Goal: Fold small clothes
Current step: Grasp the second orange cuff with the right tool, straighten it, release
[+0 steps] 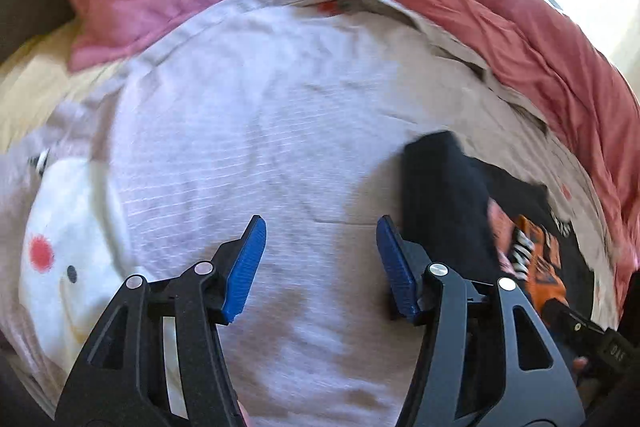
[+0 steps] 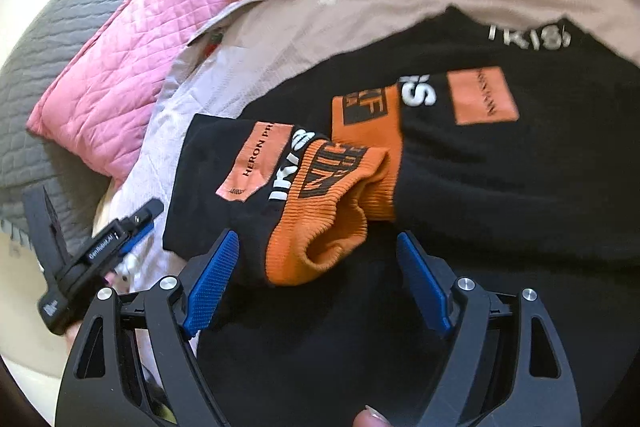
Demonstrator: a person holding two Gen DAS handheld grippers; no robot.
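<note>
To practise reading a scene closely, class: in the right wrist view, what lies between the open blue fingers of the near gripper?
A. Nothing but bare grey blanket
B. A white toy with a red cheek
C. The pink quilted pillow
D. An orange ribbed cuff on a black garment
D: the orange ribbed cuff of the black garment lies between the right gripper fingers, which stand apart without pressing it.
</note>
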